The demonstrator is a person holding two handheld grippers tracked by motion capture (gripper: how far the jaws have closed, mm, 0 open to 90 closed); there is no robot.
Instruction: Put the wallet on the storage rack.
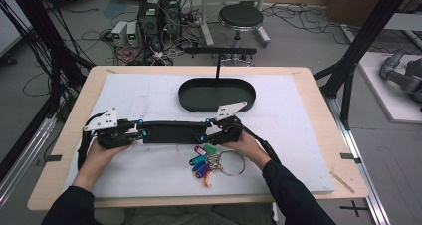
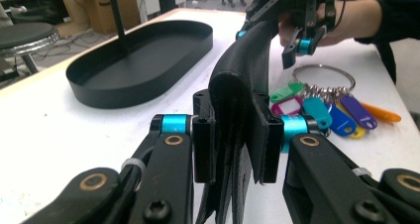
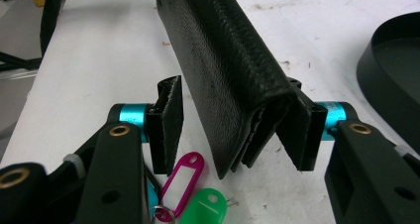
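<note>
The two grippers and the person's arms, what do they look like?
Both the left gripper and the right gripper are black linkage frames with brass-coloured pivots, cyan collars behind flat black jaw pads, and a pale grey three-cornered plate on top. A black cable trails from each. The person wears dark long sleeves.

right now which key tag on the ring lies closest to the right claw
The green tag, at the top of the fan of tags. It sits just beneath the right claw, while the blue, purple and orange ones spread farther toward the person.
</note>
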